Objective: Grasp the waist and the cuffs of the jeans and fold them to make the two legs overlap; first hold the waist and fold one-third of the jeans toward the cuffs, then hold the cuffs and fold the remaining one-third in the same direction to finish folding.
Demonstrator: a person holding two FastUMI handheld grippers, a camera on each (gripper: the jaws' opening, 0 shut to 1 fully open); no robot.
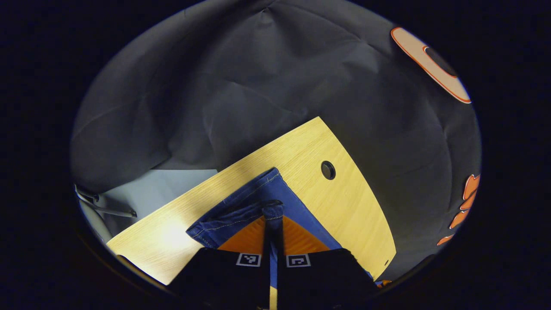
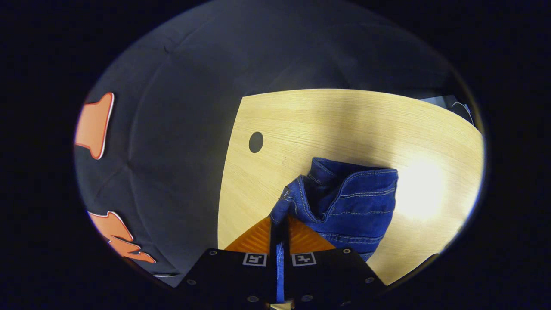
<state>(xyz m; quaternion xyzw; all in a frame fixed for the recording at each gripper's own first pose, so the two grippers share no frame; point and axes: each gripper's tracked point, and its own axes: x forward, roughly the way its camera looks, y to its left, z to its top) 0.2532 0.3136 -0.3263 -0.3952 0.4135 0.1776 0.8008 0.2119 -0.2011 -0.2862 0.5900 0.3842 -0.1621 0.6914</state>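
A: Entry, left gripper view. Your left gripper (image 1: 273,219) is clenched on a fold of the jeans (image 1: 258,202); both fingers press the denim between them, and a strip of blue runs down the narrow gap.

B: And where is the cloth lying?

A: On the wooden table (image 1: 344,202), bunched just beyond your fingertips, a stitched hem edge towards the left. A round cable hole (image 1: 328,170) sits to the right of the denim, apart from it.

B: Right gripper view?

A: Your right gripper (image 2: 280,224) is likewise clamped on the jeans (image 2: 348,202), with denim pinched between both fingers. The bulk of the fabric is heaped to the right and far side of the tips, seams showing. The table's hole (image 2: 256,141) lies to the far left, apart from the cloth.
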